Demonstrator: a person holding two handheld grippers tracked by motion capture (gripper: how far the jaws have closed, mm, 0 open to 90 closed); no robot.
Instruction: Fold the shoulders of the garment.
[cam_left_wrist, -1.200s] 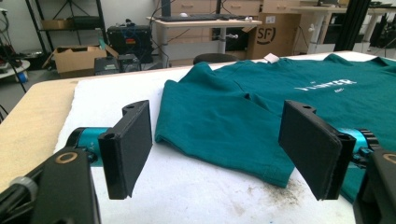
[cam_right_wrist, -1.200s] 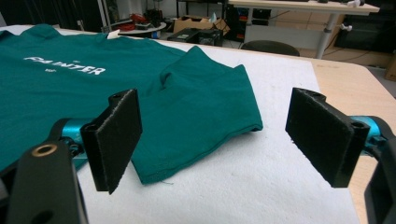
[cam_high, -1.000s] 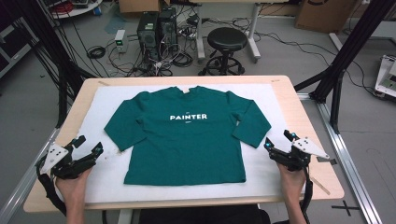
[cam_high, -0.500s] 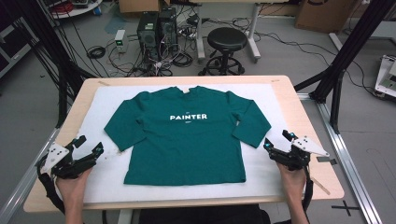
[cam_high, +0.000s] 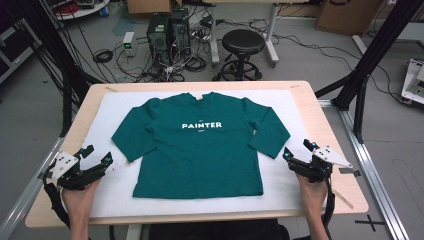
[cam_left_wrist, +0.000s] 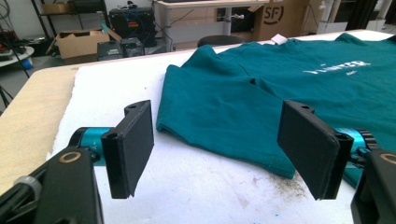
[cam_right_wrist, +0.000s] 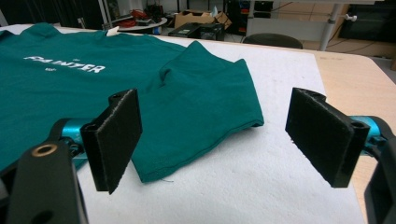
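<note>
With the shirt (cam_high: 200, 145) flat on the desk (cam_high: 320, 105), each sleeve cuff just ahead of the 2 grippers' wide-open, empty fingers, the left gripper (cam_high: 95, 160) and right gripper (cam_high: 299, 154) should likely pinch the cuffs squarely.

Bare white mat (cam_high: 115, 117) is lying open on both sides of the green shirt (cam_high: 200, 150), and a strip is running free along the shirt's near hem. Beside the shirt's left sleeve, the left gripper (cam_high: 97, 159) is hovering with jaws spread wide; beside the right sleeve, the right gripper (cam_high: 298, 152) is doing likewise. Nothing is standing between either gripper and the shirt.
</note>
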